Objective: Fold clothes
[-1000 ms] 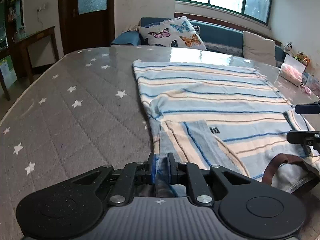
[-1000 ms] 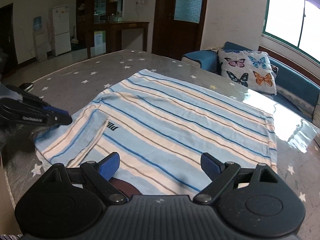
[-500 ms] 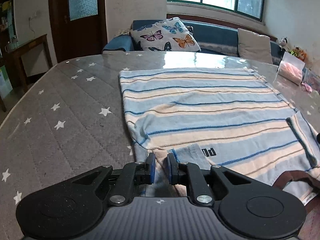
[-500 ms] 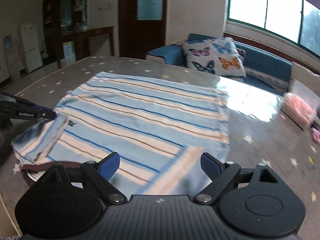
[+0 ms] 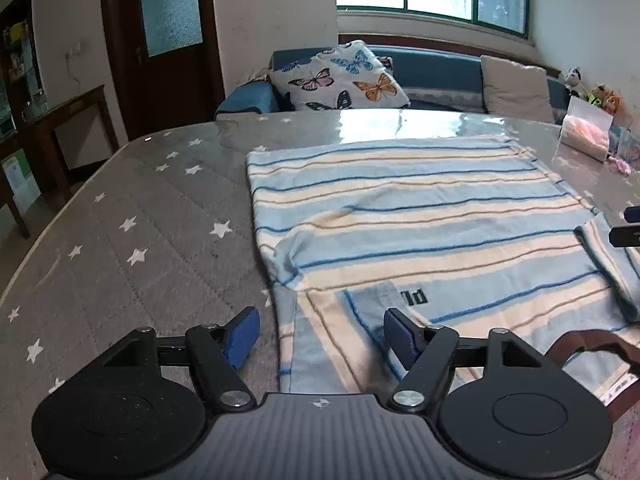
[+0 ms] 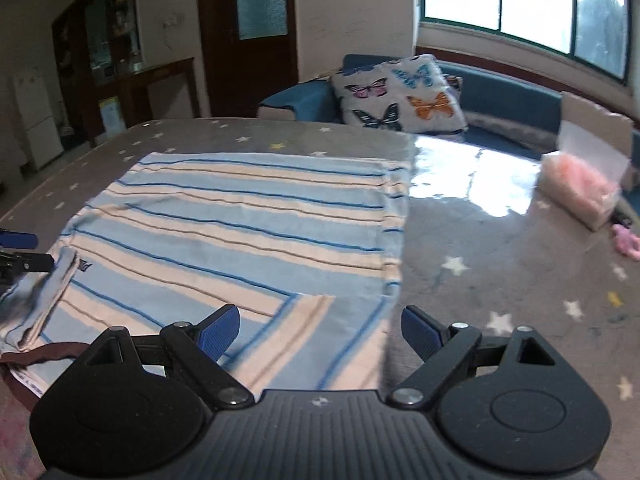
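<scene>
A blue and cream striped T-shirt [image 5: 420,216] lies flat on the grey star-patterned tablecloth [image 5: 140,240], its brown collar [image 5: 588,344] at the near edge. The left sleeve [image 5: 332,344] is folded inward over the body. My left gripper [image 5: 320,332] hangs over that sleeve with its jaws opening; the cloth lies between the pads, untouched. My right gripper [image 6: 320,330] stands open above the folded right sleeve [image 6: 316,344] of the shirt [image 6: 248,224], holding nothing. Each gripper's tips show at the edge of the other's view: the right gripper [image 5: 628,226] and the left gripper [image 6: 20,252].
A clear bag of pink items [image 6: 580,184] and a small pink thing [image 6: 628,240] sit on the table at the far right. A blue sofa with a butterfly pillow [image 5: 340,80] stands behind the table. Bare tablecloth [image 6: 500,280] lies right of the shirt.
My left gripper has let go of the left sleeve and its jaws have spread. My right gripper has swung rightward across the shirt to the right sleeve, still open.
</scene>
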{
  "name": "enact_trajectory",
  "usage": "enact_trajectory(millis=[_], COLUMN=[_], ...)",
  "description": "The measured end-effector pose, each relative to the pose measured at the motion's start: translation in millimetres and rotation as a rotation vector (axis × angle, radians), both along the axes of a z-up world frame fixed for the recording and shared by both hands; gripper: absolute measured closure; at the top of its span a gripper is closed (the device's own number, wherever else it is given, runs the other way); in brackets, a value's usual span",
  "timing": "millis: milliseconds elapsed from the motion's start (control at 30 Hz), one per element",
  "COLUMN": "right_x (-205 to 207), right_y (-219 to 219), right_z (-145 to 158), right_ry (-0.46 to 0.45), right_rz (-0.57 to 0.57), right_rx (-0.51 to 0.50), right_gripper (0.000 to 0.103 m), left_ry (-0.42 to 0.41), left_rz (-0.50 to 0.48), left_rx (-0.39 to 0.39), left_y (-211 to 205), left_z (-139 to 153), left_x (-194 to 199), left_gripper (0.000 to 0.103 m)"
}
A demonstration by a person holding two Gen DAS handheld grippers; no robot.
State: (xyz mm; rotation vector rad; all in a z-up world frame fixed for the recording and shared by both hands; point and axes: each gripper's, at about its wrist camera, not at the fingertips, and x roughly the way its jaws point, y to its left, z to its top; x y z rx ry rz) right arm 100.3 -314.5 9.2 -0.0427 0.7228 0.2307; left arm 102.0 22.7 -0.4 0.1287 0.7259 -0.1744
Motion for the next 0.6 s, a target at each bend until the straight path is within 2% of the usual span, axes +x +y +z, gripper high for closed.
enact_trajectory(millis=[267,467,600], right_x=[24.9,15.2,-2.4], right_y=[11.5,12.4,10.2], right_z=[-19.8,-15.0,-11.0], right_ry=[0.068,0.053,0.028], right_rz=[0.064,0.072,0.065], right_rx=[0.050,0.030,-0.040], right_gripper=[0.013,0.013,0.013], left_ry=[0.008,0.002,-0.003], left_rz=[0.032,0.038,0.033], left_rx=[0.036,0.064,0.072], left_y=[-1.6,-3.8,-3.8], left_z=[-4.8,-9.5,-10.7], left_x=[8.2,9.5,3.3], left_gripper=[0.021,0.017,0.014])
